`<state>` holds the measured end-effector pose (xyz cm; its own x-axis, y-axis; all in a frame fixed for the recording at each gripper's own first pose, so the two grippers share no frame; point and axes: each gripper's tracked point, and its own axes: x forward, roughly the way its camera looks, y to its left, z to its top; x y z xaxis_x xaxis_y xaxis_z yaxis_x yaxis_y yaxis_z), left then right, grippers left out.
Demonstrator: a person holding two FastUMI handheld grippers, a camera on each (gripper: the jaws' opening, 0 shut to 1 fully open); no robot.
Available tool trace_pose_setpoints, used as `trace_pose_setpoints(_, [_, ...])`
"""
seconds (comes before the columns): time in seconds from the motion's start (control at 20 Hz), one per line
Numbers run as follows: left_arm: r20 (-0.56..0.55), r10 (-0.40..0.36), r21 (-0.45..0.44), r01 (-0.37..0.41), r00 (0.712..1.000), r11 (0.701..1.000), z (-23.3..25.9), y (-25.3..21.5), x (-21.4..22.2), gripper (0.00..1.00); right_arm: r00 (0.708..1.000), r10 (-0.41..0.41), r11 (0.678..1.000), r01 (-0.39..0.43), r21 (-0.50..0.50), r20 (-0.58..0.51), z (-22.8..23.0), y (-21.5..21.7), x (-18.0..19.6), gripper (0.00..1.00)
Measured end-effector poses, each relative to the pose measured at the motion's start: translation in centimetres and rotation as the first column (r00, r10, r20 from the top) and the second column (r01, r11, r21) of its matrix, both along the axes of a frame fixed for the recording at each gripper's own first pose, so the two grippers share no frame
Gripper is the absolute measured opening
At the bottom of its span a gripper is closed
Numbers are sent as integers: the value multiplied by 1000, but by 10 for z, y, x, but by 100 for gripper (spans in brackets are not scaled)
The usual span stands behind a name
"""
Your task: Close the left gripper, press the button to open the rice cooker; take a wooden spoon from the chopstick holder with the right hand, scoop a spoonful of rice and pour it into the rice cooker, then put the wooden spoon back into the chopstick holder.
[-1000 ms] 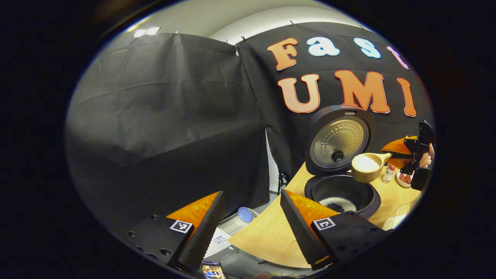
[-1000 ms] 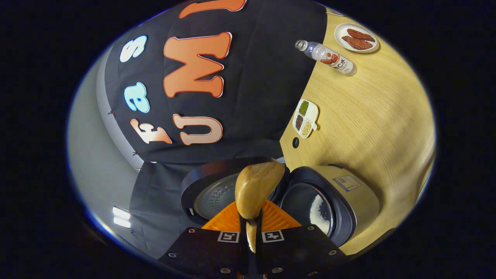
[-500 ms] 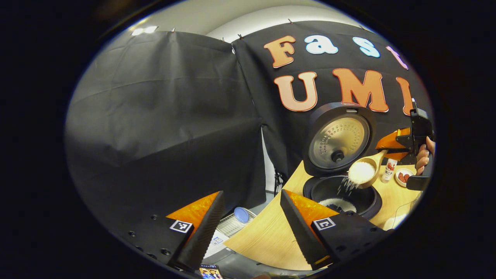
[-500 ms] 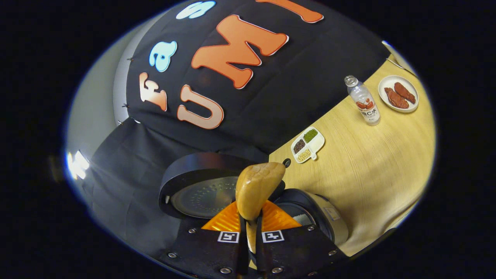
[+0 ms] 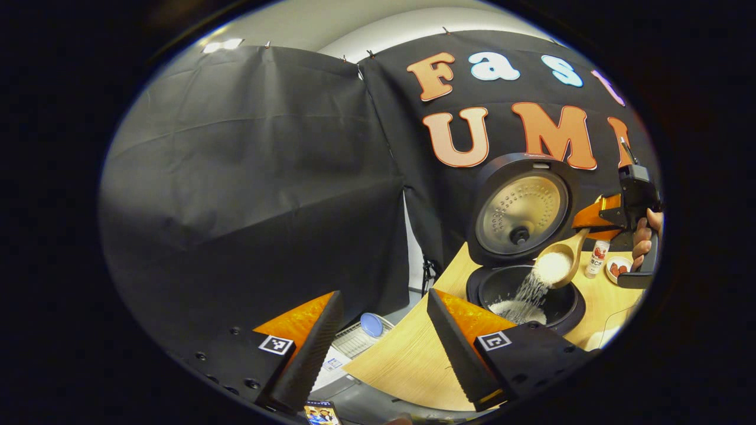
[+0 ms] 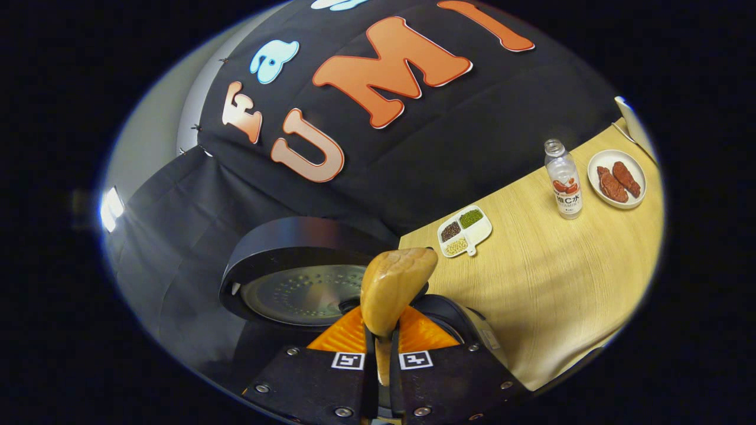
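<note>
Right claw (image 6: 383,354) clamped on the wooden spoon (image 5: 558,265) handle, bowl tipped, white rice (image 5: 528,292) streaming into the open rice cooker (image 5: 525,295) on the bench (image 6: 561,277); left claw (image 5: 378,348) hangs spread wide and empty at the near left

Black cloth walls (image 5: 248,177), wooden table (image 6: 567,277), ceiling light (image 5: 221,45).

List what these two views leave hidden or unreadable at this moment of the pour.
- Right gripper view: the wooden spoon shows its underside, so any rice left in its bowl is hidden.
- Right gripper view: the right gripper and spoon cover most of the rice cooker pot.
- Left gripper view: the plate beside the bottle is too small to identify its food.
</note>
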<state>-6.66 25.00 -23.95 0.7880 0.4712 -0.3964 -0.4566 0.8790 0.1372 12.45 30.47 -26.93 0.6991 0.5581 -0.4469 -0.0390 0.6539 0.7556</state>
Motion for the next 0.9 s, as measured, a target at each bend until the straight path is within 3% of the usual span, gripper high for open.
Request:
trace_pose_setpoints(0.3, [5,-1,3,1,1000,1000,1,-2,0,98,997,32,998,-28,-62,74,16,5,5,7])
trace_pose_setpoints(0.35, [7,-3,4,3,1000,1000,3,-3,-1,93,996,36,997,-30,-73,86,18,6,6,7])
trace_pose_setpoints(0.4, [6,-5,5,5,1000,1000,3,-4,-2,98,995,42,996,-34,-86,93,19,7,6,7])
trace_pose_setpoints(0.9, [11,15,6,-15,1000,1000,1,-1,-4,99,983,78,987,-52,-152,168,38,14,7,7])
